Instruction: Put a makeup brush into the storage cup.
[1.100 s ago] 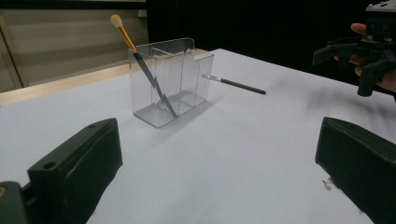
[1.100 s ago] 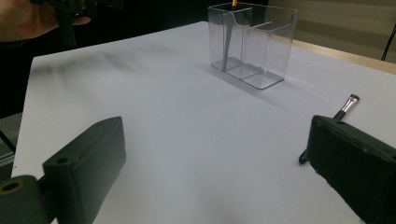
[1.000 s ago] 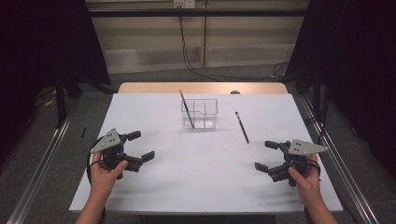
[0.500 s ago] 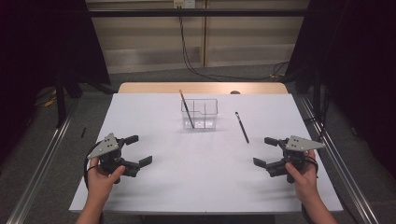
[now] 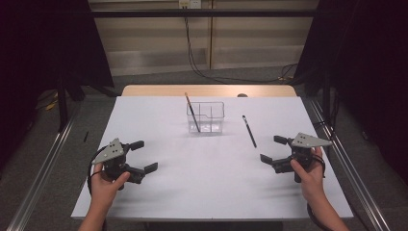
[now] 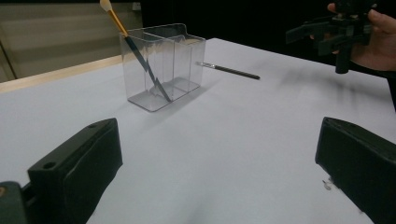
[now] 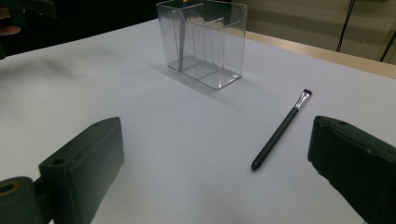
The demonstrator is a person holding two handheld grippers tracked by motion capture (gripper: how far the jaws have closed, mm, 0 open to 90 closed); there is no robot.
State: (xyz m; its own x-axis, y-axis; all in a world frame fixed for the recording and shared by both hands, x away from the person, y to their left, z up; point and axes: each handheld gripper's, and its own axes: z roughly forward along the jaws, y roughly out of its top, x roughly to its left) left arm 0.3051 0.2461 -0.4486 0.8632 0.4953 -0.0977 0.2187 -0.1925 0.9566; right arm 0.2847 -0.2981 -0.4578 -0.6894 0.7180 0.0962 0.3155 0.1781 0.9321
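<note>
Two tools: the left tool (image 5: 139, 156) and the right tool (image 5: 272, 149) are each held in a hand just above the near part of the counter (image 5: 159, 120), well apart, one toward each side.
Left tool: jaws spread wide with nothing between them; in the left gripper view they frame bare white surface.
Right tool: jaws likewise spread wide and empty; the left gripper view shows it (image 6: 303, 35) farther off, gripped by the person's right hand (image 6: 378, 39).
Hands: the left hand (image 5: 106, 185) and the right hand (image 5: 308, 171) come in from the near edge.
Clear box: a transparent container (image 5: 206, 117) with inner dividers stands upright toward the far middle of the counter.
Brush in box: a brush (image 5: 192, 111) with a golden handle leans tilted in the box's left end, its handle end rising above the rim.
Loose brush: a black-handled brush (image 5: 249, 131) lies flat on the counter just right of the box, apart from it; in the right gripper view it (image 7: 280, 130) lies ahead, nearer the right-hand jaw, bristle end pointing away.
Counter: white top with a wooden strip (image 5: 207, 90) along the far edge.
</note>
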